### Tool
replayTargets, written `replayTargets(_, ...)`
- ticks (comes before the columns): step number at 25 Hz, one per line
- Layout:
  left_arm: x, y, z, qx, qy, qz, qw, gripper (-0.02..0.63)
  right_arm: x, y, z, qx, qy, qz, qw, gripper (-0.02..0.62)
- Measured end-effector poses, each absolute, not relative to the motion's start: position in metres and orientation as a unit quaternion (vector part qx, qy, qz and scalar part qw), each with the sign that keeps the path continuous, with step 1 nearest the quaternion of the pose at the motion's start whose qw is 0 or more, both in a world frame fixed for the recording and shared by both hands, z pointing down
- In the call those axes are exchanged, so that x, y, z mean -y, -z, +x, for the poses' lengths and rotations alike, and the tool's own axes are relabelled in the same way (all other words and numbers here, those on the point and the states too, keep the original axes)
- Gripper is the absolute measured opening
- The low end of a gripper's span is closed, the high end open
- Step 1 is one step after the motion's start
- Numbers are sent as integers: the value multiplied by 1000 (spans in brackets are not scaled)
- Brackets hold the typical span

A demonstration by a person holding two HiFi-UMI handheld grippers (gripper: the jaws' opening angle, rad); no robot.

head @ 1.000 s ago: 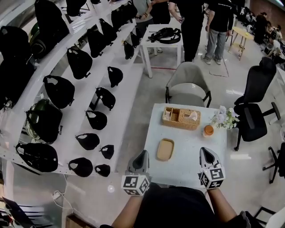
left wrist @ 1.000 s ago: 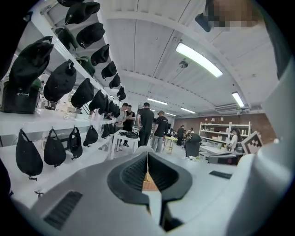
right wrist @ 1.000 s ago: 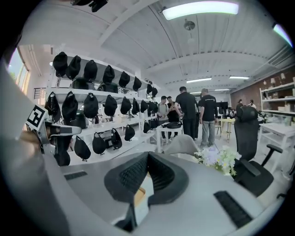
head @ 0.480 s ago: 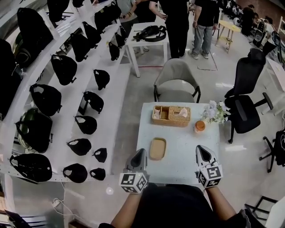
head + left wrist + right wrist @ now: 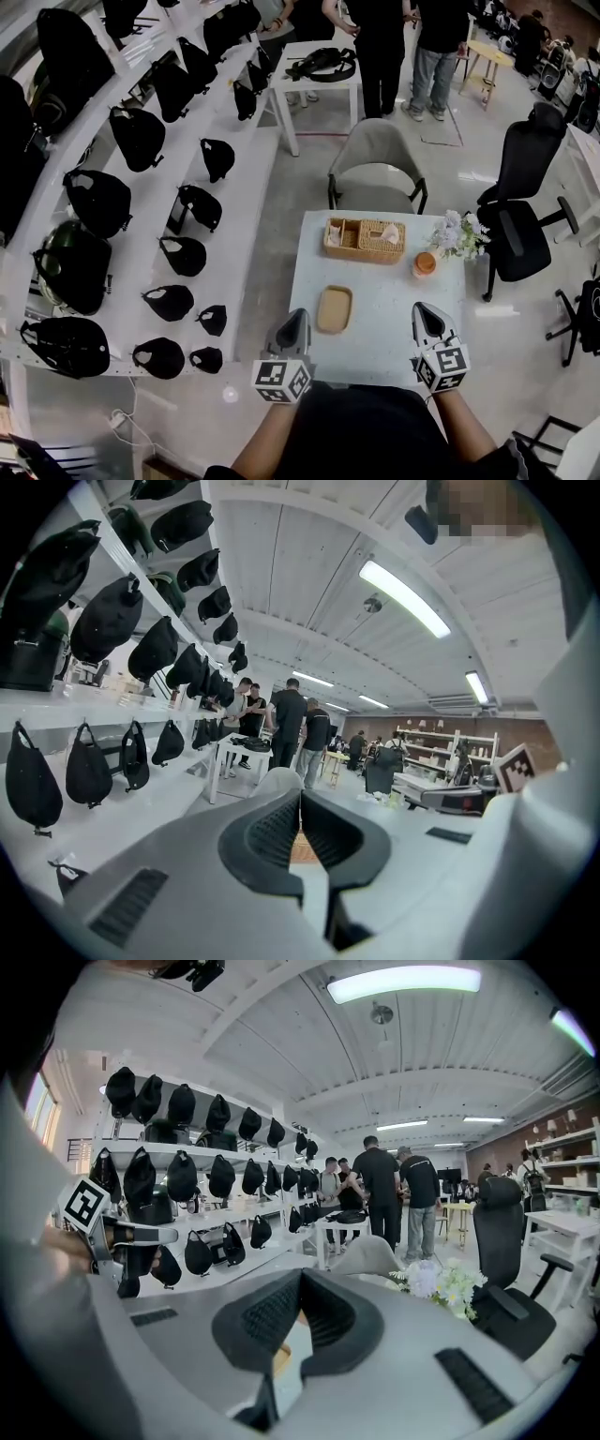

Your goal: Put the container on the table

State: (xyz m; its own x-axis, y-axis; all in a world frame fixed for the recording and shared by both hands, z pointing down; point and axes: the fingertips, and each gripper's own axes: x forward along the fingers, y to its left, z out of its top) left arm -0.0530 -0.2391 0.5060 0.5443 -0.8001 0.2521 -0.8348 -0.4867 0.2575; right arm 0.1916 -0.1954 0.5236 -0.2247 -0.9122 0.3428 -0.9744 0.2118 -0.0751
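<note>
The container [image 5: 335, 310] is a shallow tan dish with rounded corners, open at the top and looking empty. It lies flat and right way up on the white, roughly square desk [image 5: 394, 323]. In the head view it sits at about 9 o'clock from the desk's middle, near the left edge but wholly on the top, with its longer side running toward 12 o'clock and bare desk surface showing all round it.
</note>
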Motion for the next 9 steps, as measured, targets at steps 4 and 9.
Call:
replayTargets(4,239,-507,-57,478,-53,858,178,11,201,-523,187,777,-135,605,110,-2)
replayTargets(9,239,-510,-58,483,-53,856,180,11,204,-526,187,781,-137,599,111,-2)
